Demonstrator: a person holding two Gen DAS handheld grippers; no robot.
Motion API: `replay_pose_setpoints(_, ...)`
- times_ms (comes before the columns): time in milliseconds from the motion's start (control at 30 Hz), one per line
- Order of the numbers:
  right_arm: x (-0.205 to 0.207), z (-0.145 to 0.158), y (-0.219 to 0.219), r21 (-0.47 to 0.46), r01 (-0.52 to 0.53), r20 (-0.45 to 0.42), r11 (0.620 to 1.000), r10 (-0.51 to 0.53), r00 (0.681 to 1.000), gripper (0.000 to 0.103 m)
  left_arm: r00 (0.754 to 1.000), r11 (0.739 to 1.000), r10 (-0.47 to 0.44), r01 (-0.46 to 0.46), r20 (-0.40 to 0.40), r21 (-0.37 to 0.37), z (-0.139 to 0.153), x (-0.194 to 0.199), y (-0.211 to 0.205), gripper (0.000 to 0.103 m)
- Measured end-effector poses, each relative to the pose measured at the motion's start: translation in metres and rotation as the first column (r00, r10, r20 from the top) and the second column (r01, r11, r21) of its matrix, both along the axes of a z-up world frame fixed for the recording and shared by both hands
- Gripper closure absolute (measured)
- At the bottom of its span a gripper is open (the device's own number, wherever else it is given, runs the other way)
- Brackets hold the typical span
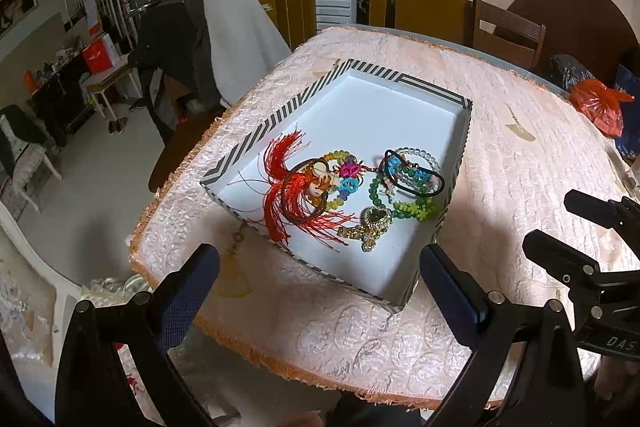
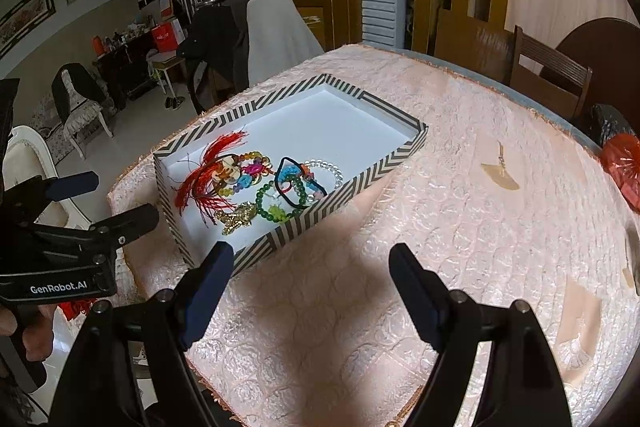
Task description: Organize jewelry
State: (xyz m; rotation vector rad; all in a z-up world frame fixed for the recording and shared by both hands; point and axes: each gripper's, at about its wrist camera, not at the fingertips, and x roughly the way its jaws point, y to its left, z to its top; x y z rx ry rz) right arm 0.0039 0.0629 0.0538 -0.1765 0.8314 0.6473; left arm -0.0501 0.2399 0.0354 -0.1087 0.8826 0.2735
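Observation:
A striped black-and-white box point(image 1: 244, 143) point(image 2: 360, 183) with a white floor sits on the pink tablecloth. Inside lie a red tassel point(image 1: 288, 203) point(image 2: 204, 183), a colourful bead bracelet point(image 1: 344, 183) point(image 2: 248, 179), a green bead bracelet point(image 1: 404, 203) point(image 2: 272, 207), a black hair tie point(image 1: 416, 183) point(image 2: 300, 187), a clear bead bracelet point(image 1: 420, 155) point(image 2: 328, 167) and a gold heart piece point(image 1: 370, 227) point(image 2: 236, 217). My left gripper point(image 1: 320, 267) is open and empty before the box's near corner. My right gripper point(image 2: 310, 263) is open and empty over the cloth beside the box.
A small chain point(image 1: 238, 239) lies on the cloth by the box's near left wall. The table edge point(image 1: 280, 375) is close below the left gripper. Chairs point(image 1: 240, 39) stand behind the table, a red bag point(image 1: 600, 107) at its far right.

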Motion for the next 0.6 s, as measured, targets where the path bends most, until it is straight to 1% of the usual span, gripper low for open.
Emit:
replay_pose_setpoints(333,-0.0001,-0.0008,0.0013,-0.001,0.001,-0.001,1.0,-0.001,1.0,0.02,1.0,1.0,-0.01,0.01,0.002,-0.006,-0.0038,0.0005,-0.0013,0.0)
replay_pose_setpoints(500,-0.0003,-0.0014,0.0015,0.0,0.001,-0.001,1.0,-0.001,1.0,0.02,0.999,0.999,-0.028,0.028,0.022,0.034,-0.0025,-0.002,-0.0071,0.0)
replay_pose_setpoints(600,-0.0005,-0.0019,0.0024,-0.001,-0.002,0.0,1.0,0.002,1.0,0.02,1.0,0.999,-0.028,0.027,0.014,0.041,-0.0029,-0.0018,-0.008,0.0)
